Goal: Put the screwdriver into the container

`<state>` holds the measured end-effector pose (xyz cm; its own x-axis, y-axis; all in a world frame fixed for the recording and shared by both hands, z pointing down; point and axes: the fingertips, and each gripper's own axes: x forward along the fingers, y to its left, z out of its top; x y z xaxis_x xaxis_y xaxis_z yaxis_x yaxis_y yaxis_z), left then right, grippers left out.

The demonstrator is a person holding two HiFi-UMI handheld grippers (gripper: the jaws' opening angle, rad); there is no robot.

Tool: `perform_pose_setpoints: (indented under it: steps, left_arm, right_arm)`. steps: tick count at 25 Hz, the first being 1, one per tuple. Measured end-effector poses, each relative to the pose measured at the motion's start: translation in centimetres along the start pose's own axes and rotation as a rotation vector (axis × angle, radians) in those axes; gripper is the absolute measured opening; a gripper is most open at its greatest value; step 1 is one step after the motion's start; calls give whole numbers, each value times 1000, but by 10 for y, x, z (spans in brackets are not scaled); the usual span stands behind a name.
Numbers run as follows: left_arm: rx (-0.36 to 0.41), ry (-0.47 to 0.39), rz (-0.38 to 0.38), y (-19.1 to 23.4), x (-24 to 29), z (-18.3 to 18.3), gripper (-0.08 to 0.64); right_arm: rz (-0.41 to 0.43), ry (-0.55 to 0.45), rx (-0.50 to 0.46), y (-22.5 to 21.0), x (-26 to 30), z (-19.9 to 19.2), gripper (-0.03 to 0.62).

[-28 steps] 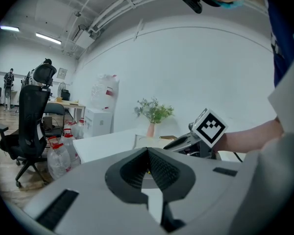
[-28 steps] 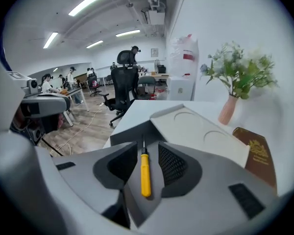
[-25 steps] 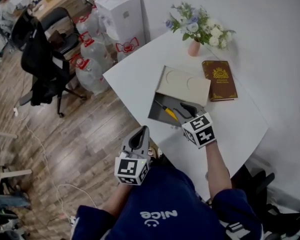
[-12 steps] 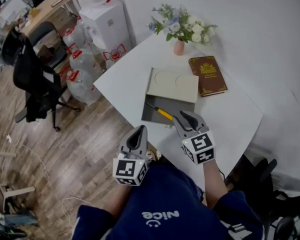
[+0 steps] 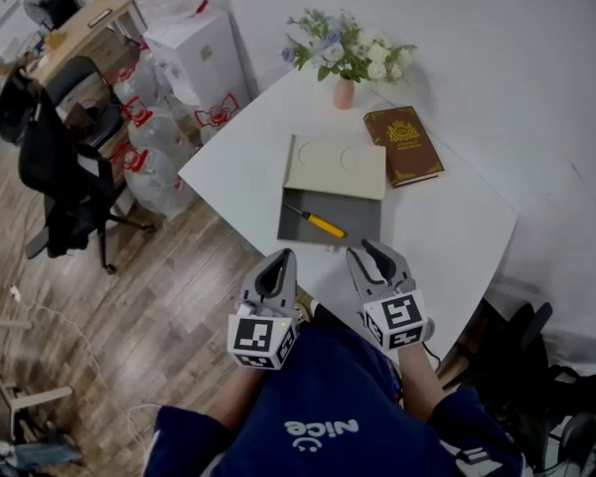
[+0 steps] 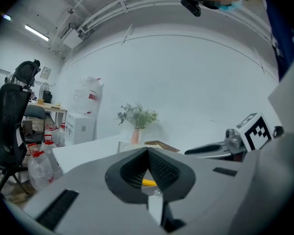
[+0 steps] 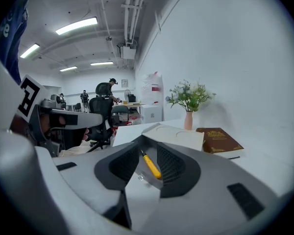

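note yellow-handled screwdriver (image 5: 318,224) lying flat inside grey container (image 5: 360,217) on white surface (image 5: 447,229), w/ left gripper (image 5: 277,258) off surface edge, jaws together & empty, and right gripper (image 5: 369,254) near that edge, apart from container, jaws apart, just been closing slightly, nothing betw. them.

seen from the head, the camera looks steeply down on the white desk (image 5: 447,227) and wooden floor (image 5: 159,296). cameras riding the left gripper (image 5: 277,258) and right gripper (image 5: 371,252) sit low behind their jaws, facing across the desk; all three views share the flower vase (image 5: 344,60) and container (image 5: 300,229).
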<state>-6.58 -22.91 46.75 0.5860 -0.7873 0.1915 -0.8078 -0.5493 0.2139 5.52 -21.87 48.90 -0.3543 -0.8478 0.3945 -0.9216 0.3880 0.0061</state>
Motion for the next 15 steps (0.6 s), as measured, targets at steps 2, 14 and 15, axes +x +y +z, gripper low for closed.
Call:
perform_pose_setpoints:
  steps: [2, 14, 15]
  left_arm:
    - [4, -6, -7, -1, -1, -3, 15]
    - [-3, -12, -11, 5, -12, -15, 15]
    - [-3, -14, -11, 4, -12, -16, 14]
  right_arm:
    - [-8, 11, 3, 5, -3, -10, 130]
    - [-41, 9, -55, 18, -12, -18, 119]
    - [-47, 7, -64, 18, -13, -18, 105]
